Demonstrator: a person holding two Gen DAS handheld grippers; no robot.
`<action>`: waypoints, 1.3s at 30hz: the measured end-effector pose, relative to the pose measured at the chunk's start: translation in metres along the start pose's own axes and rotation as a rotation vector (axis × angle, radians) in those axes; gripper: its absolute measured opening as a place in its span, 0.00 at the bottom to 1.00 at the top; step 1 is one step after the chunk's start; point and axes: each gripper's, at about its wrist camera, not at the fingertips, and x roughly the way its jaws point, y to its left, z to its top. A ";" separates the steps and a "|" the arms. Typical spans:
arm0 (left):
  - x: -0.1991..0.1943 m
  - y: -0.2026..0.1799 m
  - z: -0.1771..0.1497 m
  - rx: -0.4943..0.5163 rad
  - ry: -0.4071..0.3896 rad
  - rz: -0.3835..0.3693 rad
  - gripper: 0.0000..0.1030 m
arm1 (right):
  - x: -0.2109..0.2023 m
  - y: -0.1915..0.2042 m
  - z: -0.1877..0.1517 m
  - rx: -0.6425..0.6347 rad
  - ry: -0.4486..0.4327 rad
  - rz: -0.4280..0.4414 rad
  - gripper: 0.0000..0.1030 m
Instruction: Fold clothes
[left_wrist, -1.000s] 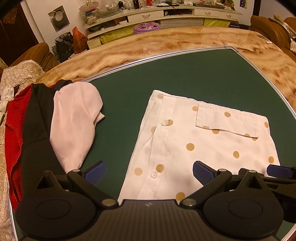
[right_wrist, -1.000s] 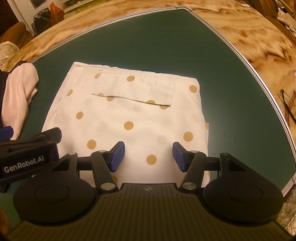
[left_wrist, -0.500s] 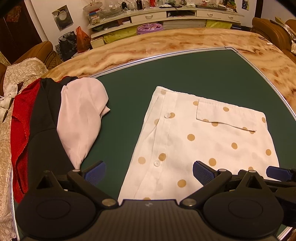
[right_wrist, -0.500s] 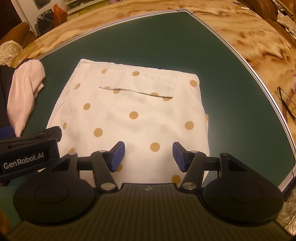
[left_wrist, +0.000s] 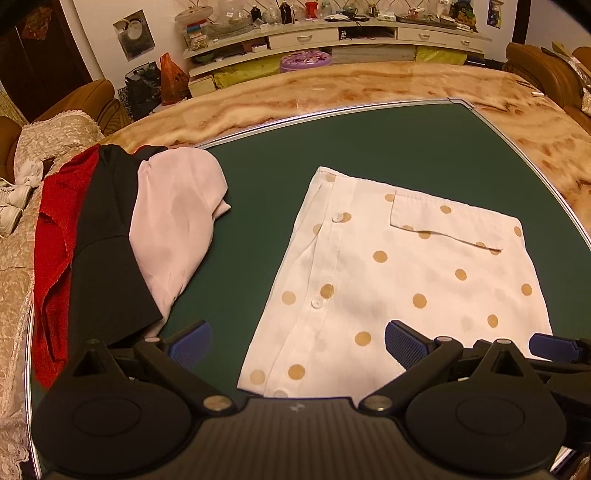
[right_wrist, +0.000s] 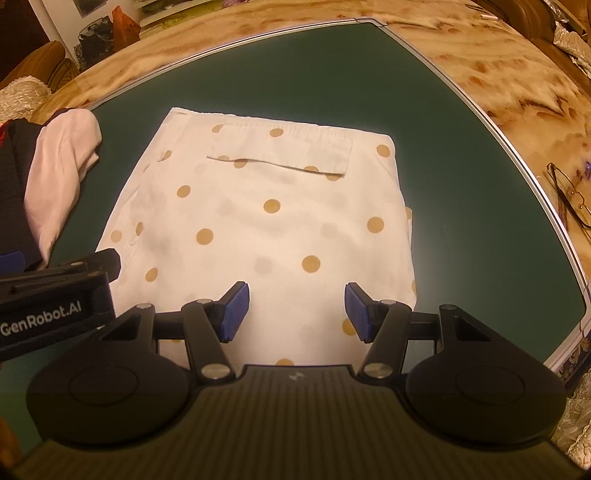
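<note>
A white garment with tan polka dots (left_wrist: 402, 280) lies folded flat on the green mat (left_wrist: 369, 147) of the bench. The left hand-held gripper (left_wrist: 295, 345) and right hand-held gripper (right_wrist: 295, 308) hover at its near edge, jaws spread wide, holding nothing. Pink, black and red clothes (left_wrist: 110, 229) lie piled to the left.

— What are we seeing on the green mat (left_wrist: 258, 155)?
— We're looking at a white polka-dot garment (left_wrist: 399, 280) lying folded flat mid-mat; pink (left_wrist: 173, 221), black (left_wrist: 107, 236) and red clothes (left_wrist: 55, 229) are overlapping along its left edge.
</note>
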 end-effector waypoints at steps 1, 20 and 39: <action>-0.001 0.000 -0.001 0.002 -0.001 0.001 1.00 | -0.002 0.000 -0.001 -0.001 -0.002 -0.001 0.63; -0.027 0.005 -0.028 -0.050 -0.041 -0.031 1.00 | -0.023 0.001 -0.028 -0.008 -0.023 0.012 0.63; -0.050 0.001 -0.056 -0.014 -0.046 -0.031 1.00 | -0.032 0.003 -0.060 -0.022 -0.022 0.013 0.63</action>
